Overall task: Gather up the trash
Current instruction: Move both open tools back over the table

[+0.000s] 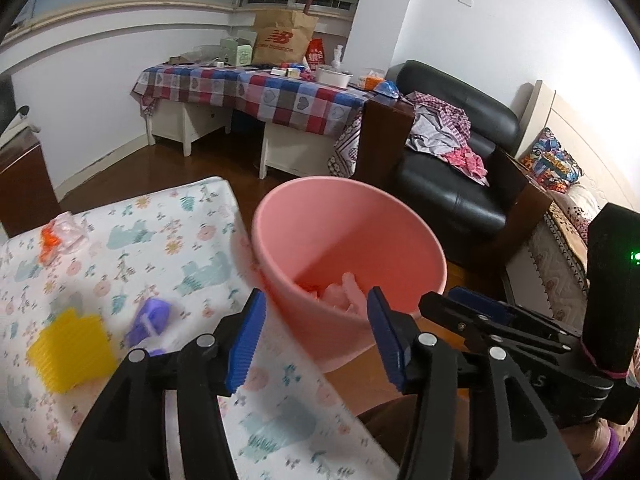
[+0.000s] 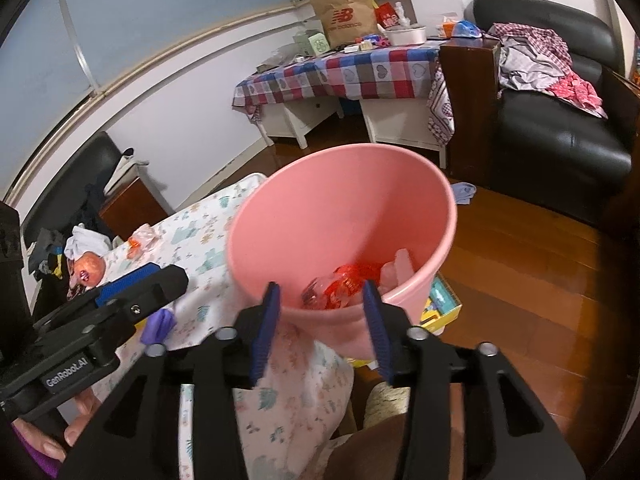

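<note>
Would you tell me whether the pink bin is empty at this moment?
No, the pink bin already holds a crumpled red wrapper and some clear plastic at its bottom.

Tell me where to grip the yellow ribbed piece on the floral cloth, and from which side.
Grip the yellow ribbed piece across its two broad ribbed faces, coming down from above with the open left gripper, which looks nearest. It seems to be a low, blocky shape lying on the floral cloth, apart from the purple item, so there is room for the fingers on both sides.
</note>
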{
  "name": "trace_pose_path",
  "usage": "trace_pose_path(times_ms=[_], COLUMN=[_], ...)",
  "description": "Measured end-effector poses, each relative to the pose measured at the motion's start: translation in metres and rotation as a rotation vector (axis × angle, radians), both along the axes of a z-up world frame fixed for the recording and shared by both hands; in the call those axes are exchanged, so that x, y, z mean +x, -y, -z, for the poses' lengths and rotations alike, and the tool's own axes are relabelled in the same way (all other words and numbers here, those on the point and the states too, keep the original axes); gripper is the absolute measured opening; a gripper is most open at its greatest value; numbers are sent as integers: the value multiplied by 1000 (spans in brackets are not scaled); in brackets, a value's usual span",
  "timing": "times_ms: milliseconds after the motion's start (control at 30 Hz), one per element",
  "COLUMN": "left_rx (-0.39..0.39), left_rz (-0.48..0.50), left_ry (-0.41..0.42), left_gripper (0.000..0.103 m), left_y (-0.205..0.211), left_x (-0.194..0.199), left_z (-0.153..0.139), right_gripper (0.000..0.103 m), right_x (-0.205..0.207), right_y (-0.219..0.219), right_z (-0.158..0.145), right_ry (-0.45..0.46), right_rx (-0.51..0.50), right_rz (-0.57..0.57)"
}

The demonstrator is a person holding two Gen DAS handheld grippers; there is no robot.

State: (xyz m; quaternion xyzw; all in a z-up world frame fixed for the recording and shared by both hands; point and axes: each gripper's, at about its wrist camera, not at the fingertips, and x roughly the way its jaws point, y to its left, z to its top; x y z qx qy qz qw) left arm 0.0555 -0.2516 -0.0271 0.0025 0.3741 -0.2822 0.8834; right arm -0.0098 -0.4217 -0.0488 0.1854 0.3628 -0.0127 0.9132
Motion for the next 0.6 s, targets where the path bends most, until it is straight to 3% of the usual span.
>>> trace_pose_path(times_ms=[600], left_rx=[87], left_rz=[-182], left_ry=[-47], left_gripper=[53], left_y=[-115], left_x=[-20], left_z=[29], right_gripper=[48], right_x=[6], right_y=[-106], right_z=[19], right_ry=[-14], right_rx=[4], right_rz=[-220])
